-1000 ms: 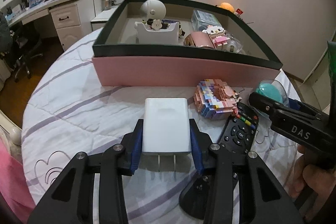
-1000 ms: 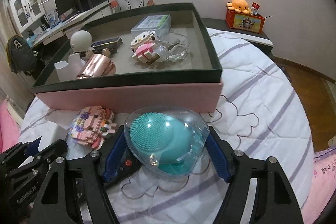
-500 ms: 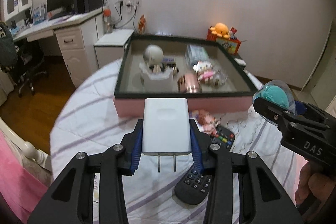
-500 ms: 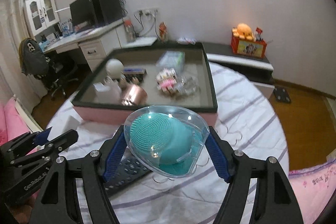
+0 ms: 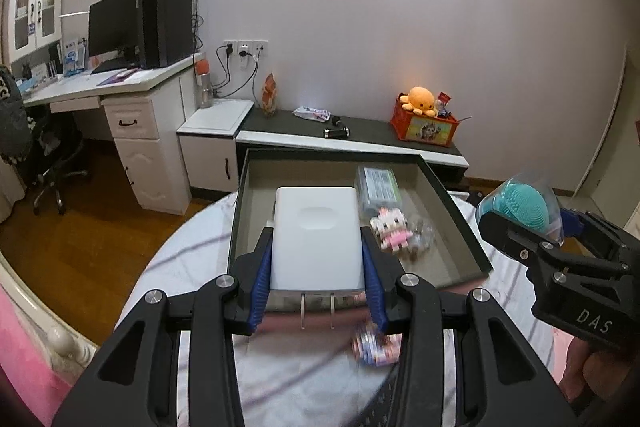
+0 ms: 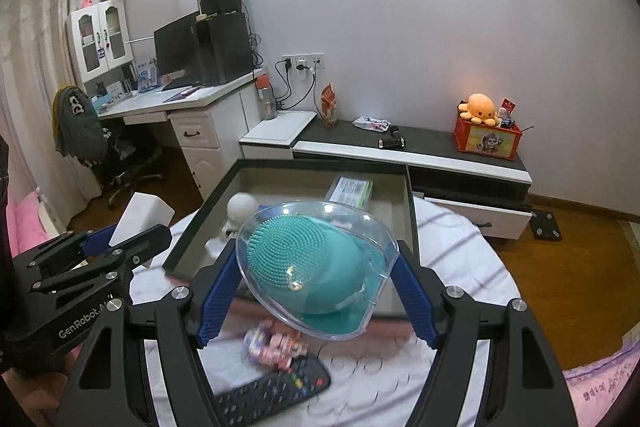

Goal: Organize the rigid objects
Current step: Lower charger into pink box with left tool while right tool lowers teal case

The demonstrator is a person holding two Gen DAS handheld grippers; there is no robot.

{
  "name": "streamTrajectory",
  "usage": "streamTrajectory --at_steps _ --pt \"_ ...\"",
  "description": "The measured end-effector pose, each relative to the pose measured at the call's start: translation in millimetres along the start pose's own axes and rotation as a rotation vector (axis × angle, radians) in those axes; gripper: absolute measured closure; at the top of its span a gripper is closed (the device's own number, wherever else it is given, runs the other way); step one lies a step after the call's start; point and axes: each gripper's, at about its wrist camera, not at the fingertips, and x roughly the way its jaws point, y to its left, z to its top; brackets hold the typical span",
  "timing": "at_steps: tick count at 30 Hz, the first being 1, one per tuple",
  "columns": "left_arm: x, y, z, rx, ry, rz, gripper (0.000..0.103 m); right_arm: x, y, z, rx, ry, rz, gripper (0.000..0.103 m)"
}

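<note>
Carrying step: the left claw [image 5: 316, 291] clamps a white rectangular plug charger [image 5: 316, 239], the right claw [image 6: 316, 291] a teal silicone brush in its clear case [image 6: 316, 267]; next, lower both into the dark-rimmed pink box [image 5: 456, 215].

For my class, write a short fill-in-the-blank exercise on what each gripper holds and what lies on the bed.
1. The left gripper is shut on a ____ charger with two metal prongs.
2. The right gripper holds a clear case containing a ____ bristled brush.
3. The remote control on the bed is ____ in colour.
4. An orange plush octopus sits on a ____ box.

Missing words: white; teal; black; red
</note>
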Motion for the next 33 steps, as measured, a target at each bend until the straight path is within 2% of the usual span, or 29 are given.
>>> streamTrajectory --at_steps 8,15,24,27,28,33 --pt "66.2 -0.1 18.7 0.004 0.046 -0.011 0.062 71.4 -17.1 23.5 0.011 0.061 -0.017 0.029" --pt "121.3 -0.7 17.9 -0.001 0.114 -0.011 0.062 125.3 -27.4 19.3 0.031 0.14 -0.034 0.029" --pt "131.0 -2.6 22.1 0.039 0.108 0.014 0.062 159.6 -30.2 6.8 0.029 0.228 -0.034 0.029" --pt "127.0 -3.5 20.8 0.044 0.105 0.022 0.054 159.0 -29.1 3.8 0.027 0.23 -0.031 0.026" --pt "124.1 -3.3 21.2 0.044 0.097 0.032 0.048 156.7 -28.4 4.2 0.027 0.221 -0.024 0.022" --pt "99.3 4.2 25.0 0.024 0.037 0.055 0.021 145.0 -25.3 7.8 0.022 0.21 -0.037 0.018"
